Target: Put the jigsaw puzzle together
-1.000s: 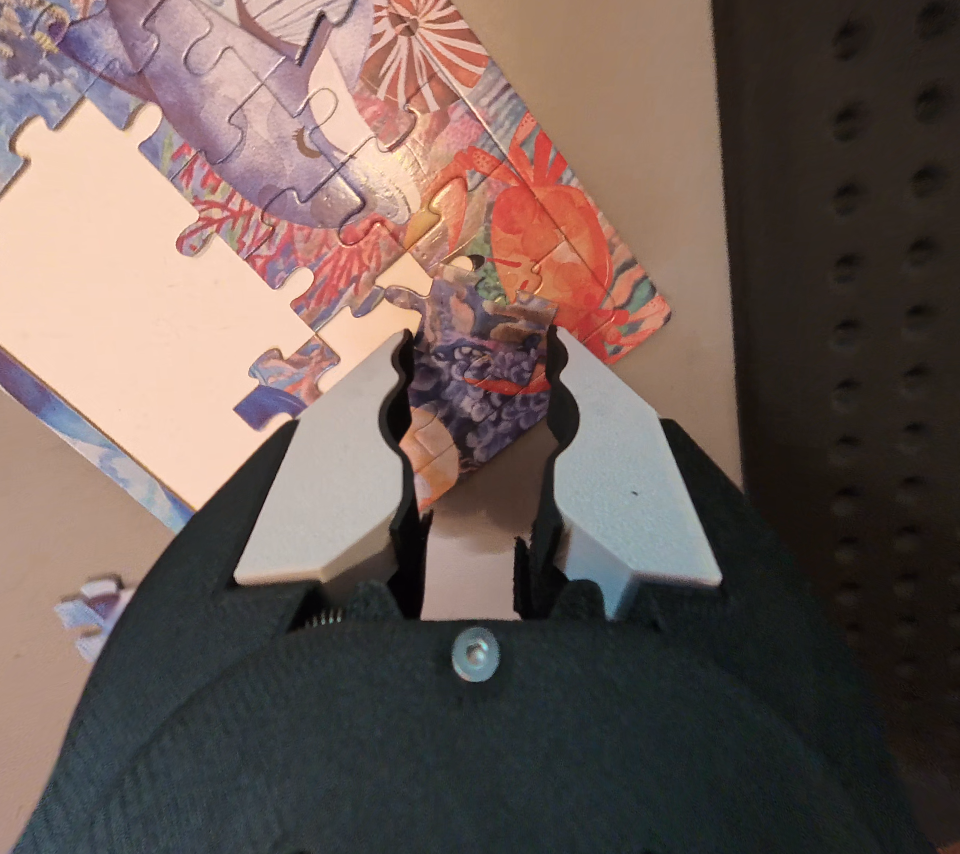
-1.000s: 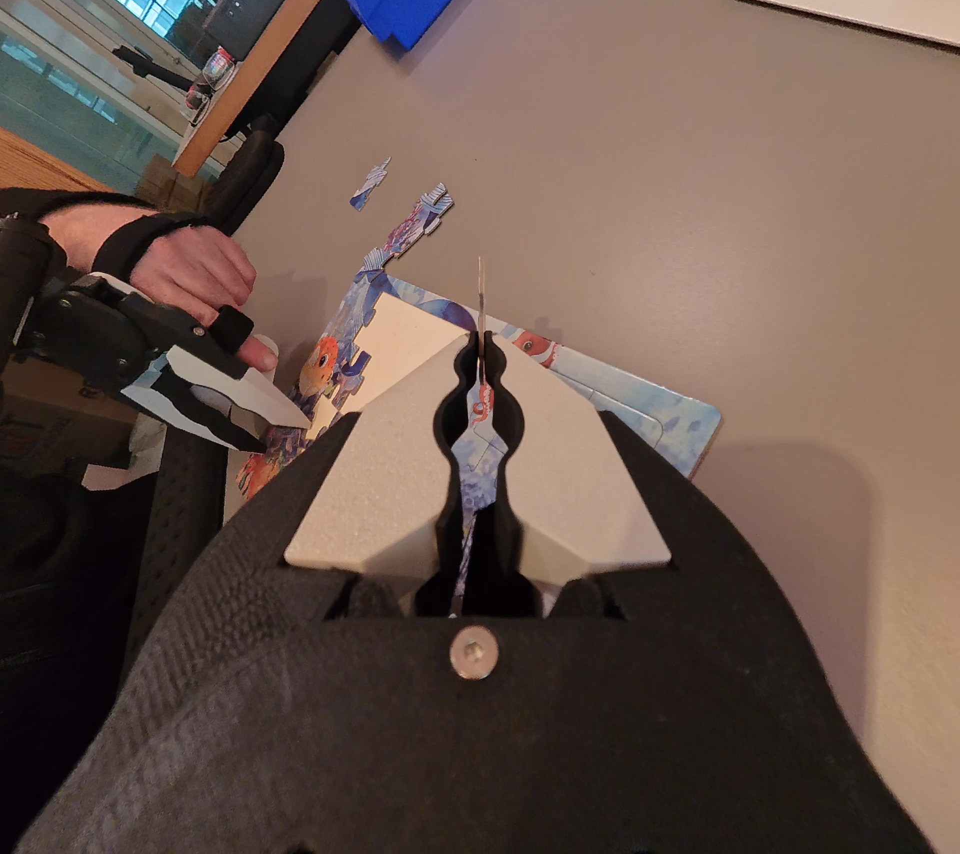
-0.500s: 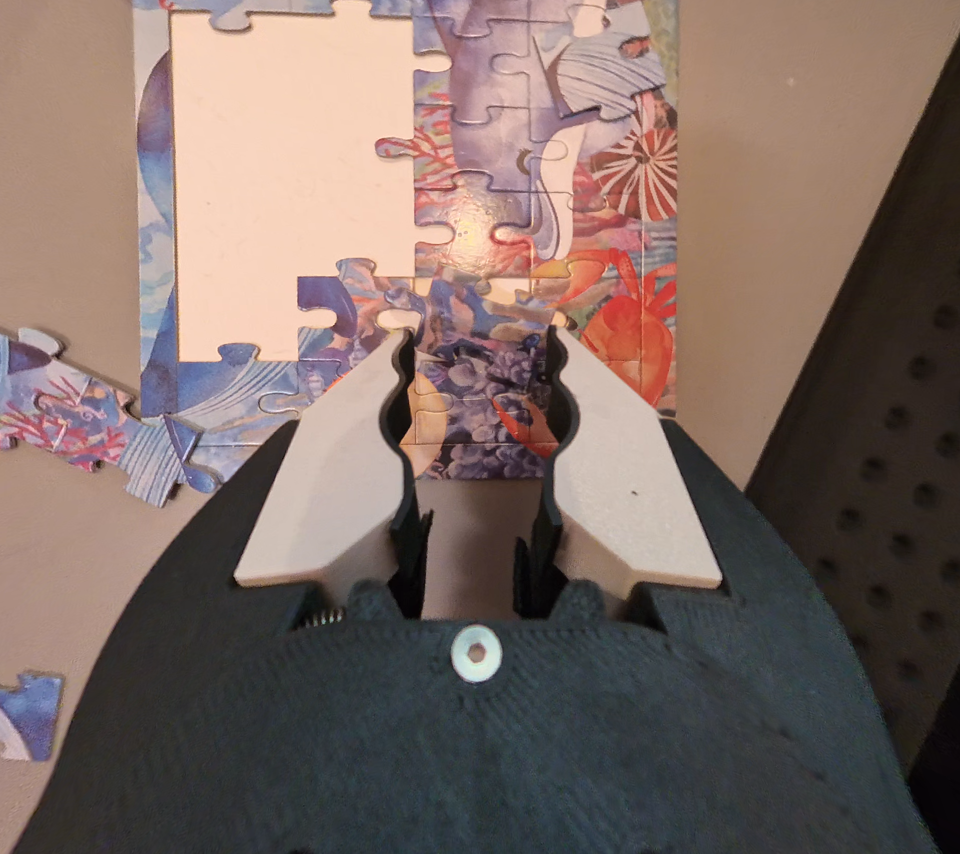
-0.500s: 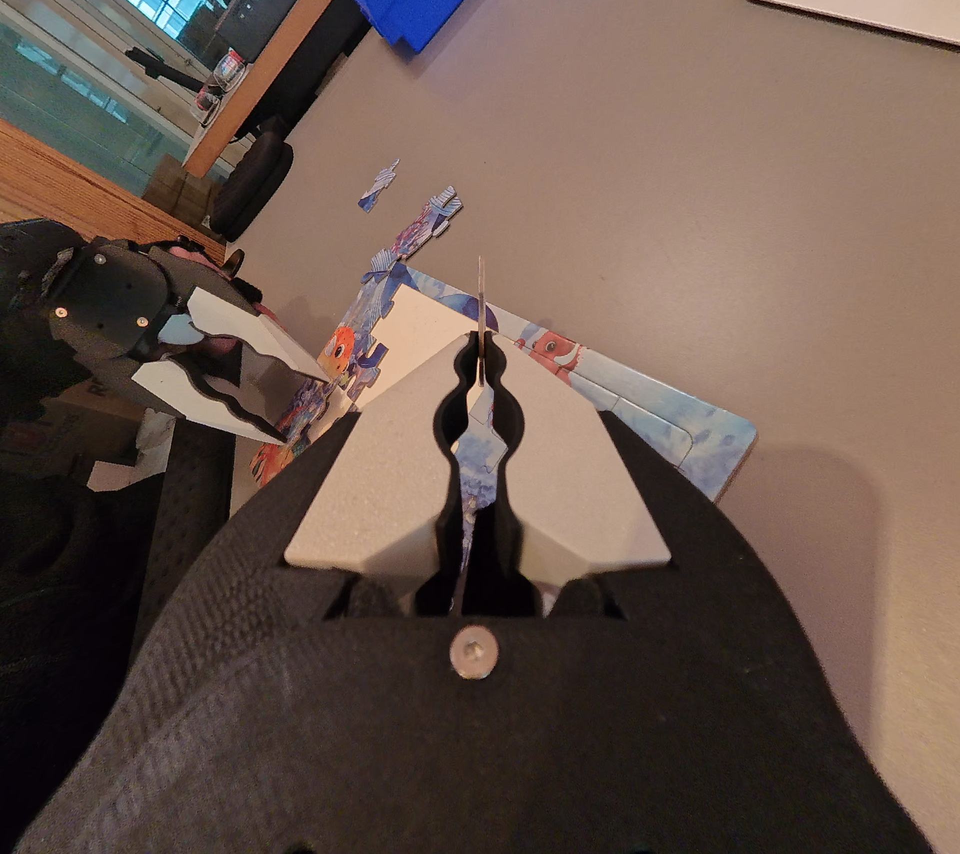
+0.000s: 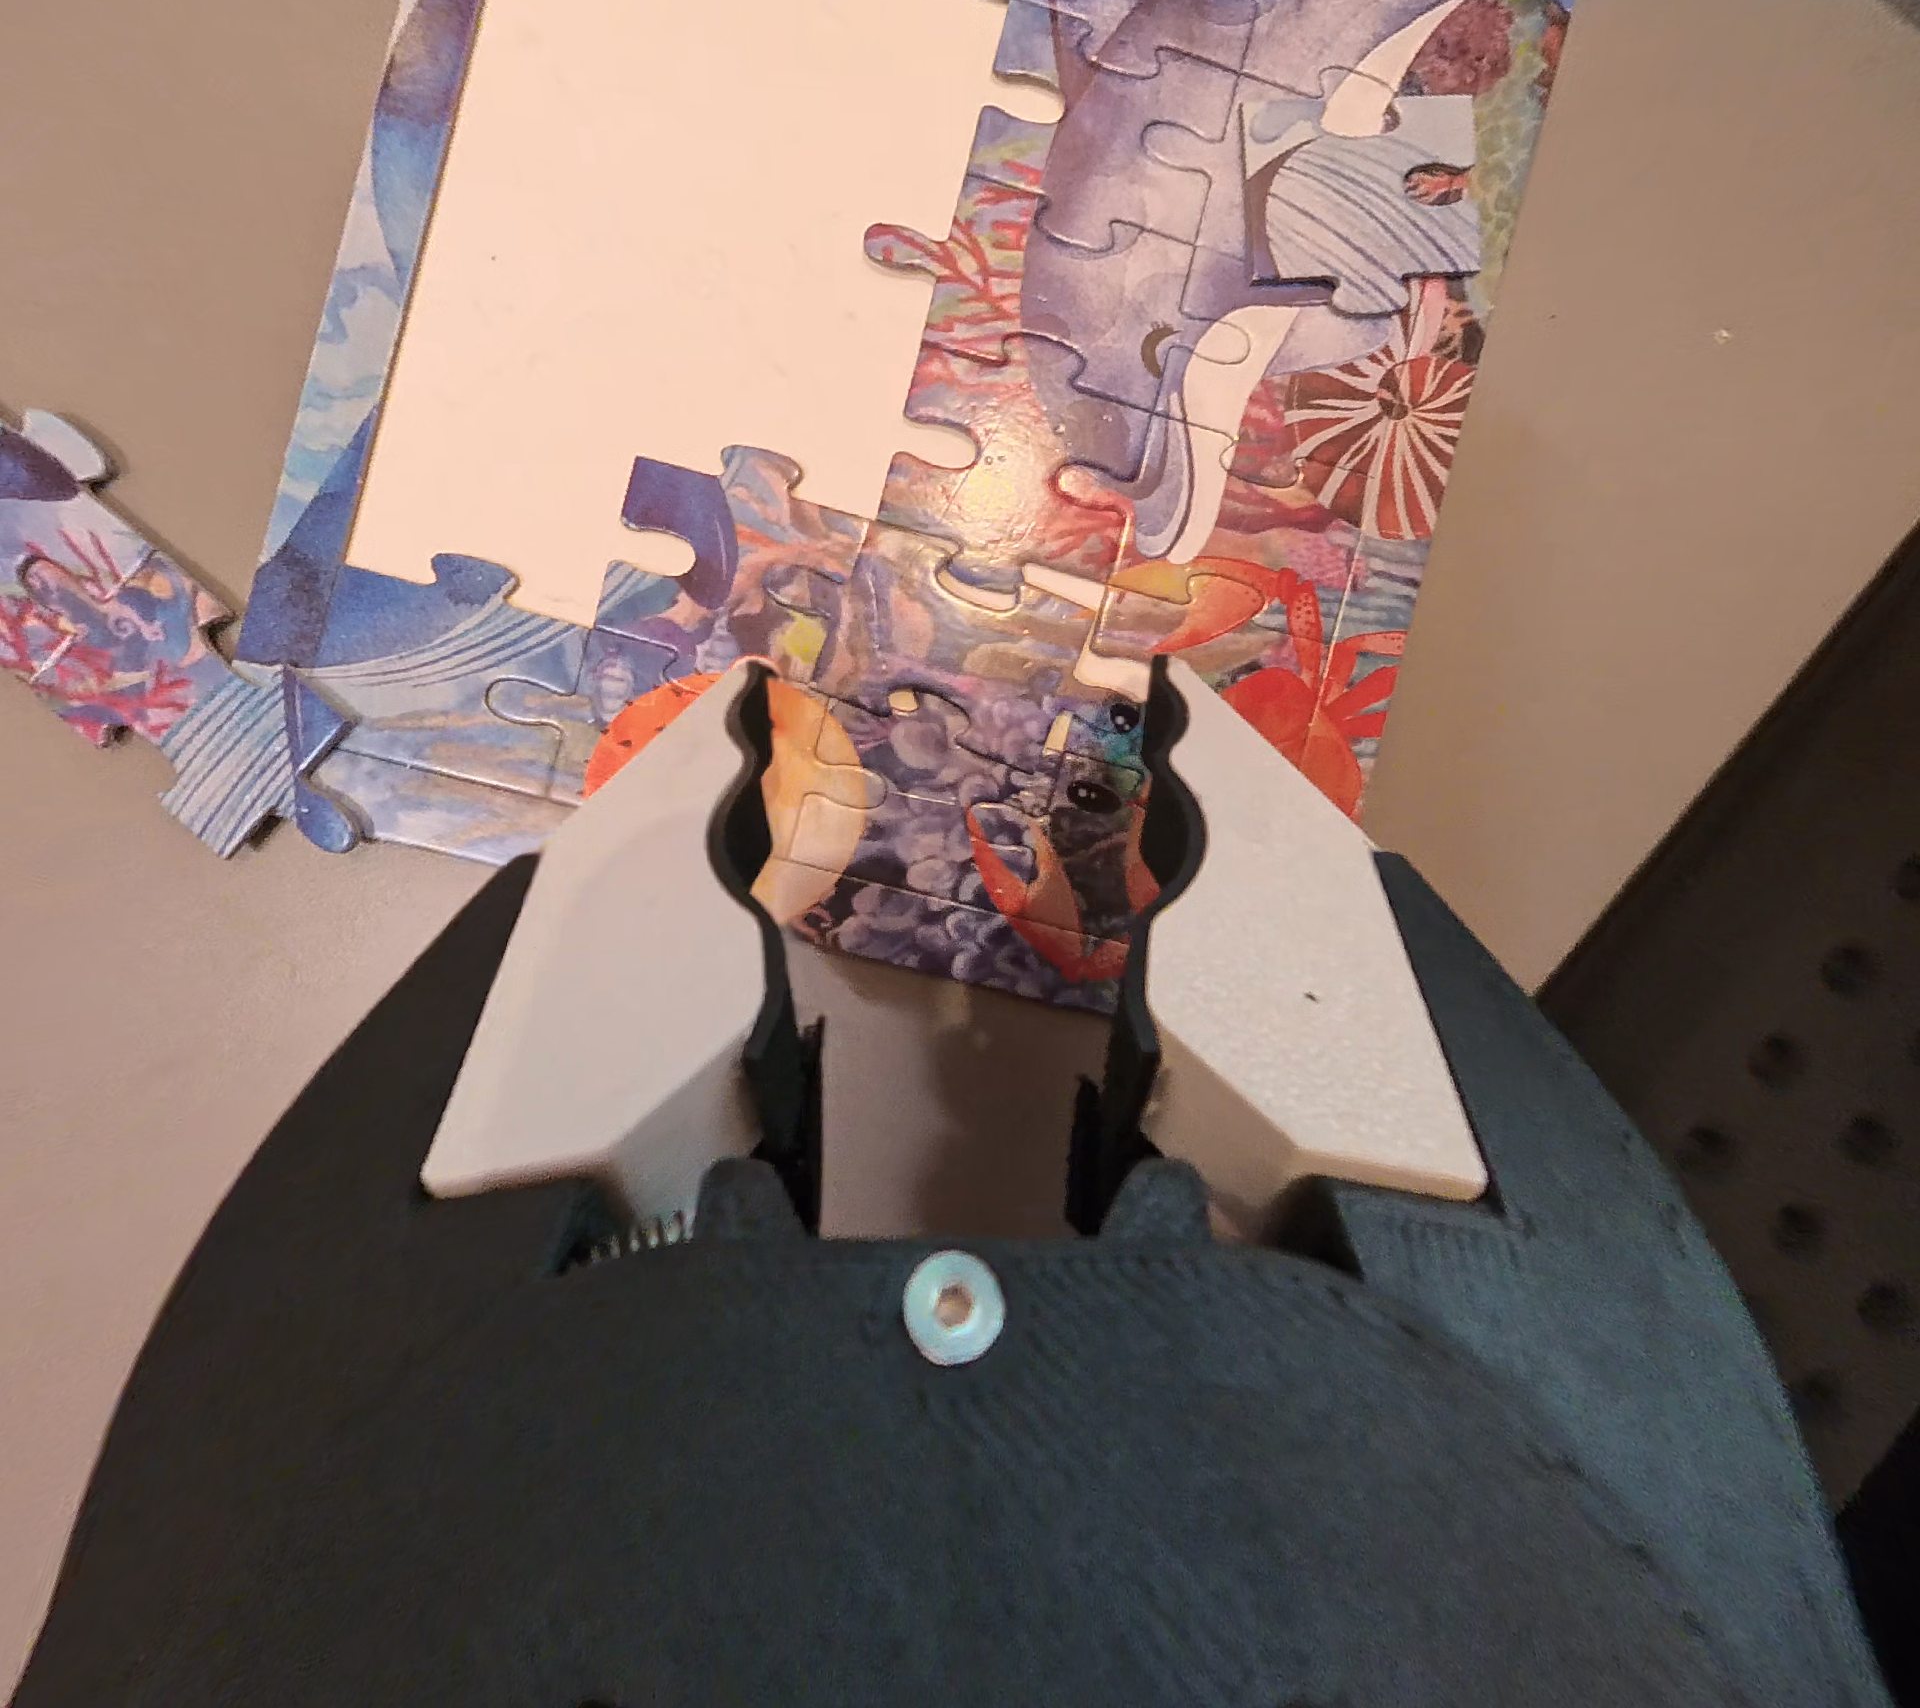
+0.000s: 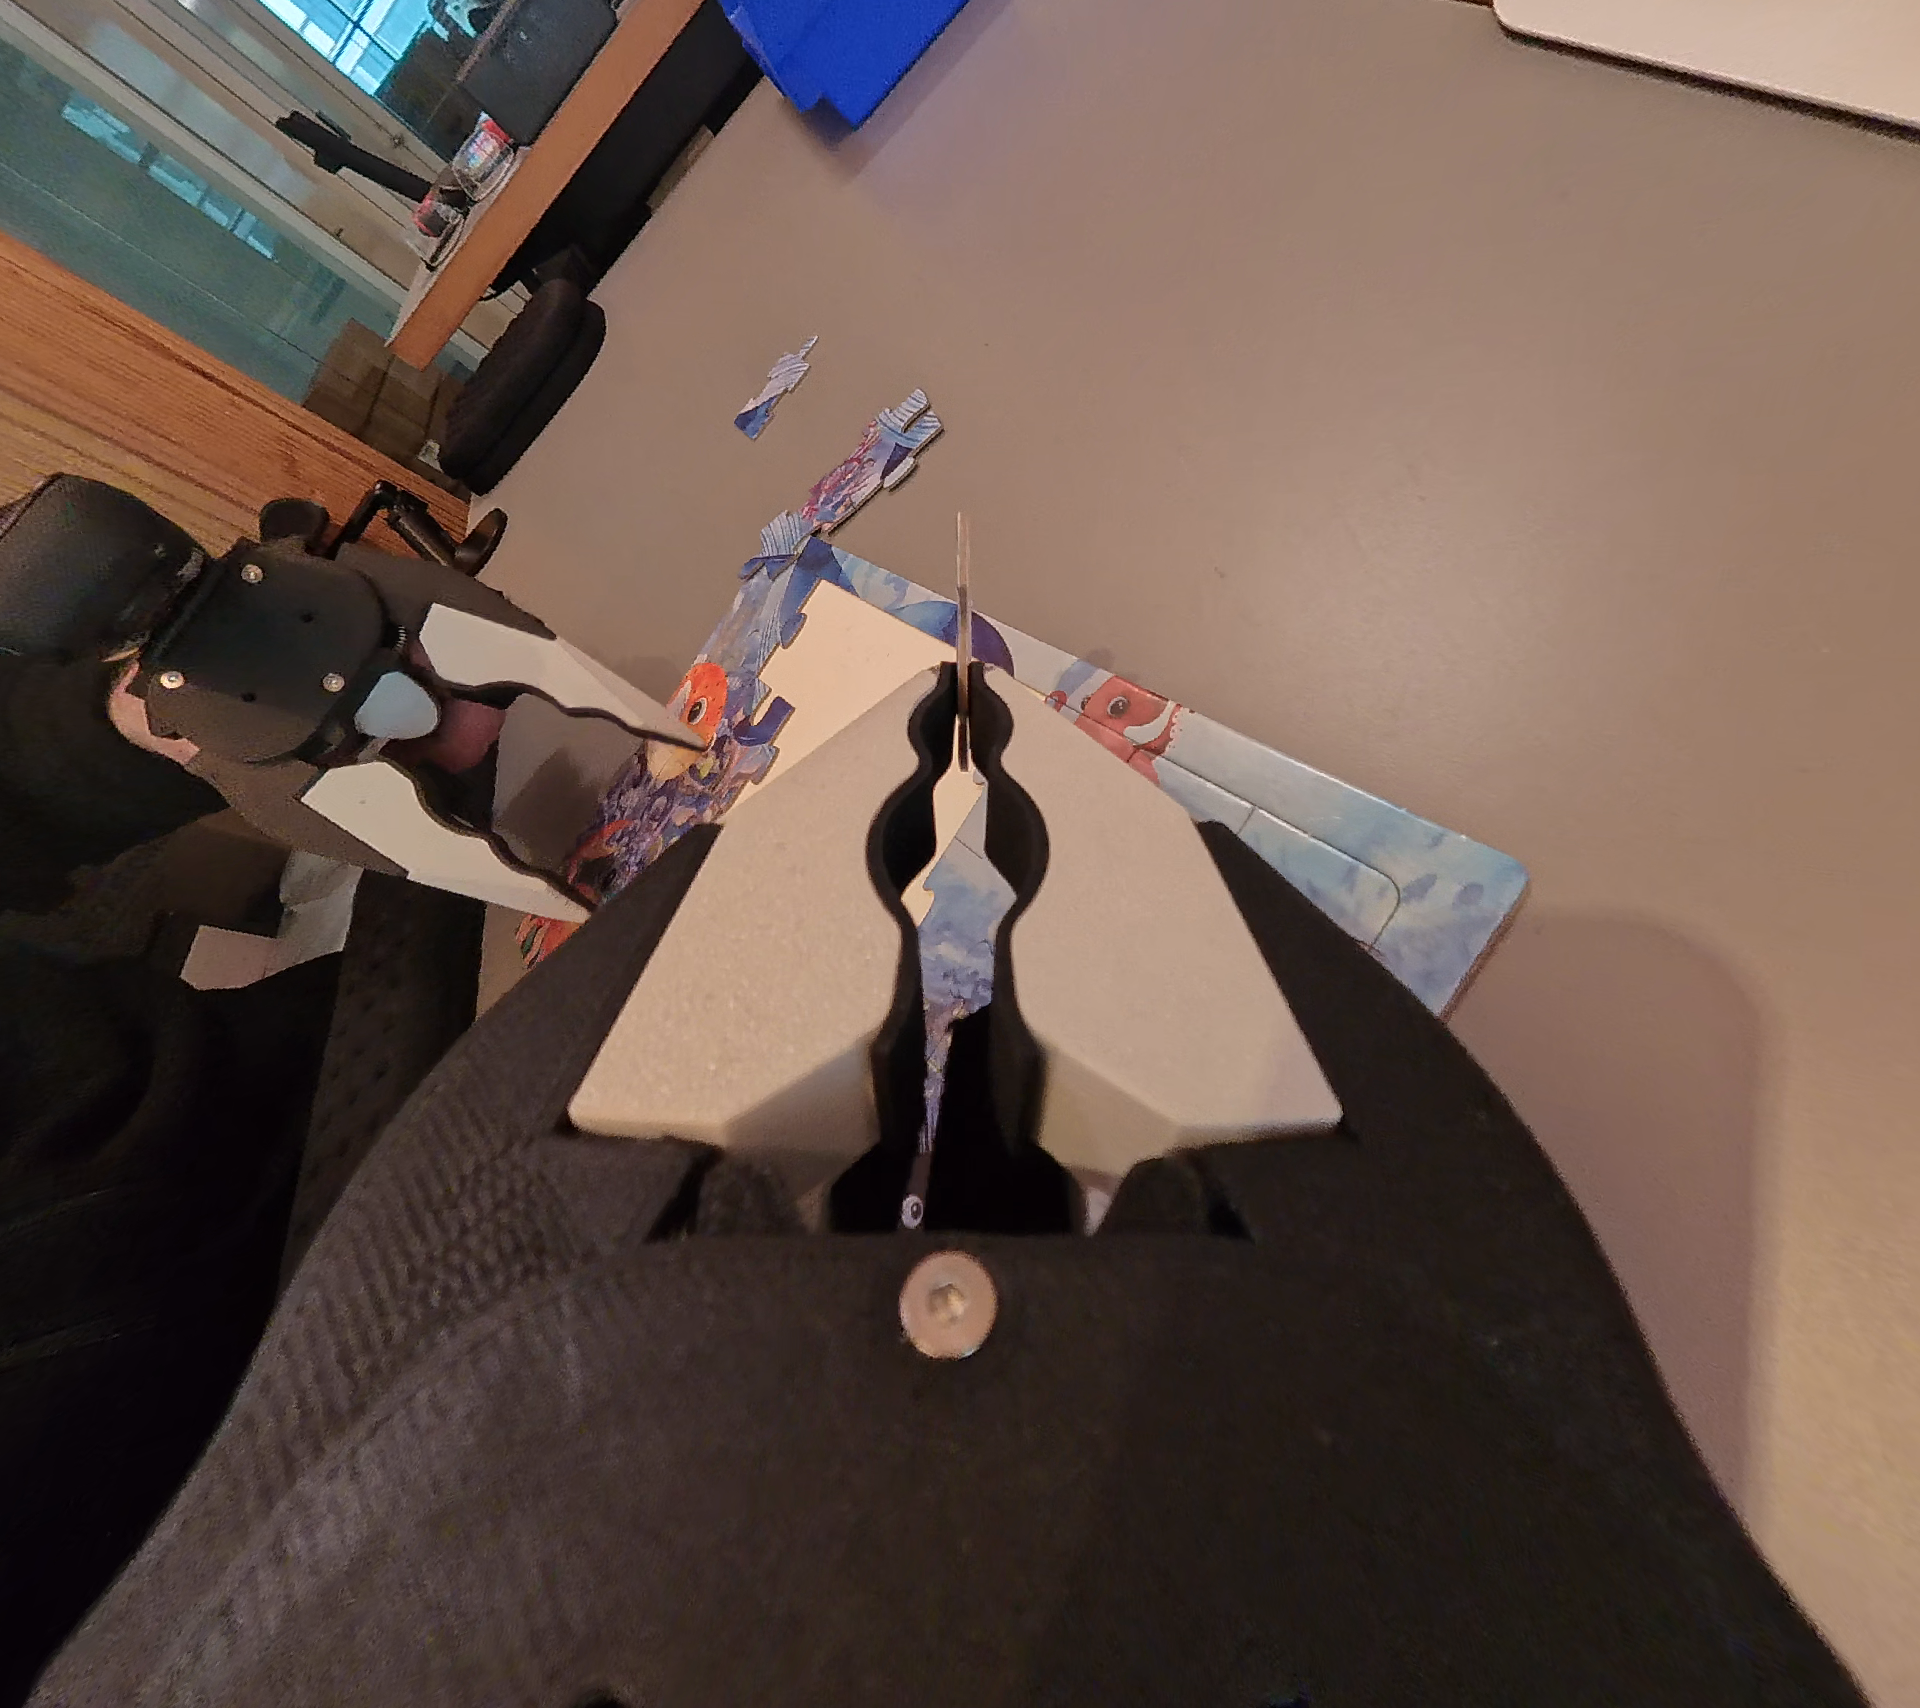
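Left gripper (image 5: 961, 692) spread wide and empty above near edge of jigsaw puzzle (image 5: 1164, 432), hiding pieces there; loose cluster (image 5: 125, 619) left of puzzle, cut off by frame. Right gripper (image 6: 961, 692) clamped on puzzle piece (image 6: 963, 619) held edge-on, picture unreadable. Puzzle closer and more tilted than half a second ago.

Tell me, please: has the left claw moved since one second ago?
Yes. In the right wrist view the left claw now reaches further over the puzzle board, nearer the orange fish, jaws open.
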The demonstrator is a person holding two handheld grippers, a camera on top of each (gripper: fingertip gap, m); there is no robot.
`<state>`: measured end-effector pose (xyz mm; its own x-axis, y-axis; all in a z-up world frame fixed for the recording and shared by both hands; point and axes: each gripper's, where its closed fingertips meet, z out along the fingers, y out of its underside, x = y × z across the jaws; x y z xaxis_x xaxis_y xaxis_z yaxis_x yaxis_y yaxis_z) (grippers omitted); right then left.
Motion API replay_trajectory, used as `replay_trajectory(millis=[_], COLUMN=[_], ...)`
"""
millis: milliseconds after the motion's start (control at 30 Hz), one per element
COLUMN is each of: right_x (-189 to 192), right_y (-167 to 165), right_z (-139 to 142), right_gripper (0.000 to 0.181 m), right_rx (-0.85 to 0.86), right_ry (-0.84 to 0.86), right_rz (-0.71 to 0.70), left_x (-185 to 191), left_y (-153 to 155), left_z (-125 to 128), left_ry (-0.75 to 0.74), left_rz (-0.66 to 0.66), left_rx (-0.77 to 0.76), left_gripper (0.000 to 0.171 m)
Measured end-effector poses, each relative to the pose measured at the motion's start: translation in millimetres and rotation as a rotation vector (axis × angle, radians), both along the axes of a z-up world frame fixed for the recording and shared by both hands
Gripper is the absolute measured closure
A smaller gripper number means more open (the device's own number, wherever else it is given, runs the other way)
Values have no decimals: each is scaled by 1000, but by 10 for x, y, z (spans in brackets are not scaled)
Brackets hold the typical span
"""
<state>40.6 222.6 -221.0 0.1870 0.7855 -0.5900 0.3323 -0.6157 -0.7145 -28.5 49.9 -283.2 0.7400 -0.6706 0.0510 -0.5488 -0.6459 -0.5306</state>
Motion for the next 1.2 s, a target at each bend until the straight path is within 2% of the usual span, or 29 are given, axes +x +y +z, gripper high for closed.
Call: replay_trajectory(millis=[133,167,267,400,500,900,1100,1200], right_x=[14,12,-1,-6,9,-5,0,7], right_y=[8,8,-2,-10,6,-2,-4,0], right_z=[21,23,13,15,13,10,37,49], right_gripper=[181,181,181,181,181,181,181,181], right_rx=[0,0,-2,1,-2,-3,-2,-2], right_ry=[8,9,7,5,8,8,16,21], right_rz=[-5,-4,0,3,-2,2,2,0], left_x=[13,20,-26,-61,-22,-18,41,15], left_y=[-43,-72,-30,-55,-83,-100,-164,-136], left_z=[118,134,121,-4,-18,-32,-28,56], left_ry=[2,8,76,82,61,83,81,103], left_rz=[-107,-155,-279,-330,-314,-144,-169,-204], left_rx=[36,40,92,29,17,22,26,67], left_gripper=[109,117,118,125,135,141,137,140])
